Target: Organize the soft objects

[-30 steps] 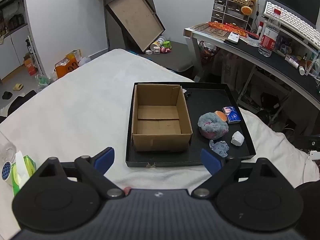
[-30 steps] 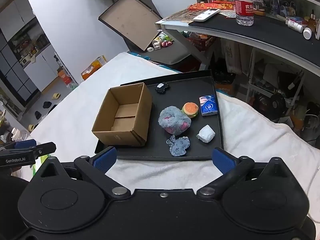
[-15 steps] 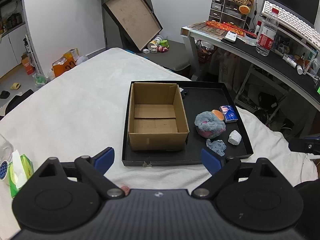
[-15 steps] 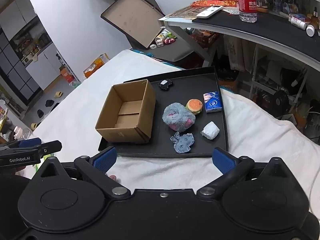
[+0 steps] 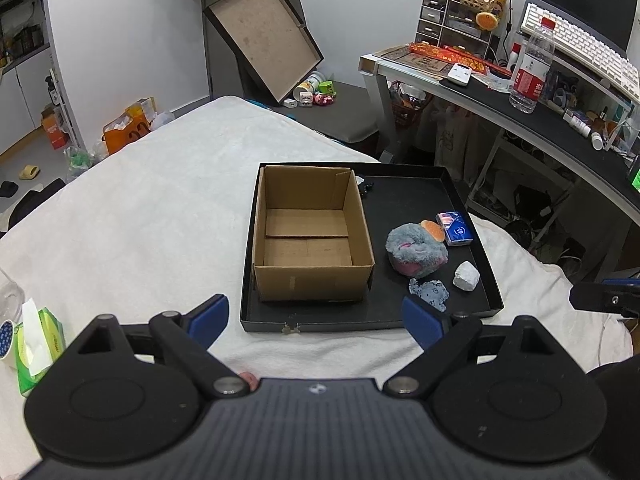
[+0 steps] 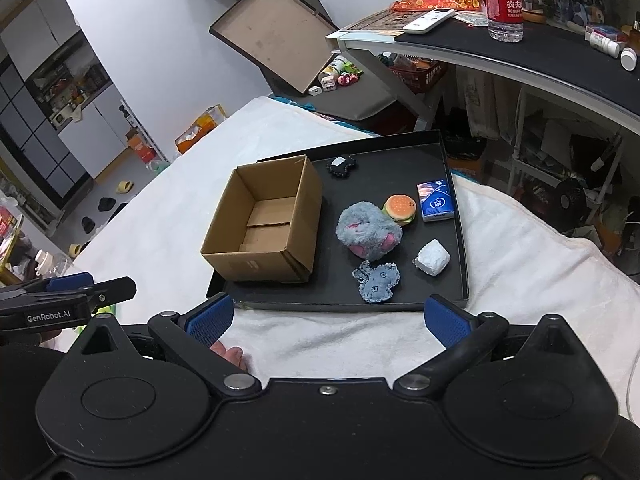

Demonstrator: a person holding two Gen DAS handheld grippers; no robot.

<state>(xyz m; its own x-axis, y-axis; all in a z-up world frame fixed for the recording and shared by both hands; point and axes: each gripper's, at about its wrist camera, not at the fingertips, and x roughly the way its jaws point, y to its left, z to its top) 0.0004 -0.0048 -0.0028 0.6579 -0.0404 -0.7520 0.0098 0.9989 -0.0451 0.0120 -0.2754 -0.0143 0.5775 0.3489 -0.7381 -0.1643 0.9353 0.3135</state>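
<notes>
We hold both grippers above the near edge of the white bed cover (image 5: 152,208), short of the black tray (image 6: 454,160). Our left gripper (image 5: 316,316) has its jaws spread wide with nothing between them; straight ahead of the gap sits the cardboard box (image 5: 312,276), open and with only its bare floor showing, standing in the tray's left half. Our right gripper (image 6: 328,318) is also spread wide and holds nothing.

Ahead of the right gripper's gap and a little toward its right jaw lies the flat blue denim plush (image 6: 377,282), the soft thing nearest to us, just inside the tray's near wall. Beyond it rests the fluffy grey and pink plush (image 6: 368,232), with the small burger toy (image 6: 400,209) touching its far side. Further toward the right jaw's side lie the white wrapped lump (image 6: 432,258) and, beyond that, the blue tissue pack (image 6: 435,200). A small black and white plush (image 6: 341,165) sits at the far end of the tray, just past the box's far corner. None of these touches either gripper.

Outside our left gripper's left jaw a green tissue pack (image 5: 38,344) stands on the bed cover.
</notes>
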